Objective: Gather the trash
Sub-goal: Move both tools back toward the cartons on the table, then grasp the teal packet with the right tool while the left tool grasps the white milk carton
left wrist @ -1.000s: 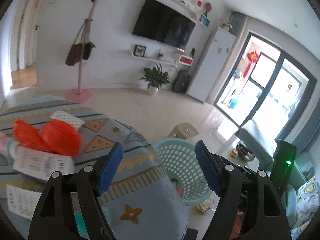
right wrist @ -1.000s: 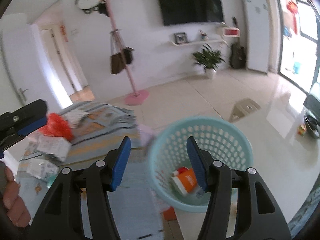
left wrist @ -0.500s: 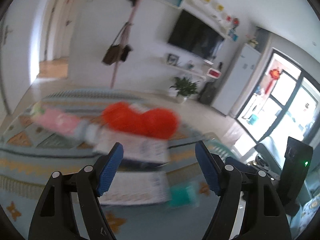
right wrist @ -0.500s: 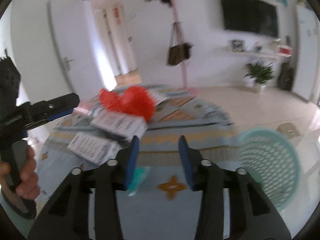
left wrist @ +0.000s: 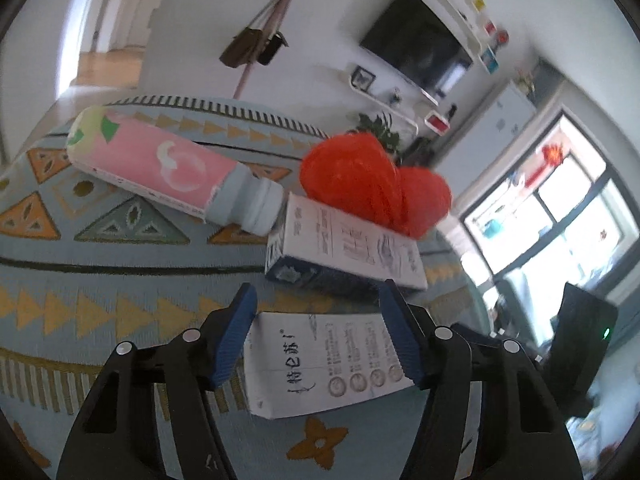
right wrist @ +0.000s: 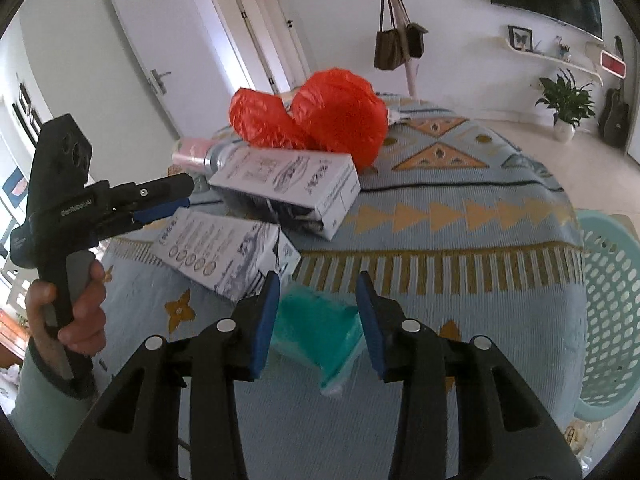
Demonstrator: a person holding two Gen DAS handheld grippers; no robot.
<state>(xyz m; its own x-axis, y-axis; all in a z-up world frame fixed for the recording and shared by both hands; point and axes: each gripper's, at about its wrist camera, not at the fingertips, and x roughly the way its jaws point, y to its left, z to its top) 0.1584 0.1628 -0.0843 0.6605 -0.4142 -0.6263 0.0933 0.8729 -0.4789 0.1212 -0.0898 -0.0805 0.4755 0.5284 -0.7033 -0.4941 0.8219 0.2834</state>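
My left gripper point(left wrist: 318, 334) is open, its jaws on either side of a white milk carton point(left wrist: 320, 360) lying on the patterned tablecloth point(left wrist: 120, 288). A second carton point(left wrist: 348, 252), a pink bottle point(left wrist: 160, 168) and a red plastic bag point(left wrist: 372, 184) lie beyond it. My right gripper point(right wrist: 318, 312) is open around a teal wrapper point(right wrist: 316, 332) on the cloth point(right wrist: 480, 240). The right wrist view also shows the near carton point(right wrist: 228, 248), the second carton point(right wrist: 288, 184), the red bag point(right wrist: 320, 112) and the left gripper point(right wrist: 160, 200) over the near carton's left end.
A light blue mesh basket point(right wrist: 608, 308) stands on the floor at the table's right edge. A coat stand with bags point(right wrist: 400, 40), a potted plant point(right wrist: 564, 100) and a wall TV point(left wrist: 416, 44) are beyond the table.
Both grippers swung from the basket side back over the table. The left now straddles the near carton; the right has come down around the teal wrapper, with its jaws narrower than a second ago.
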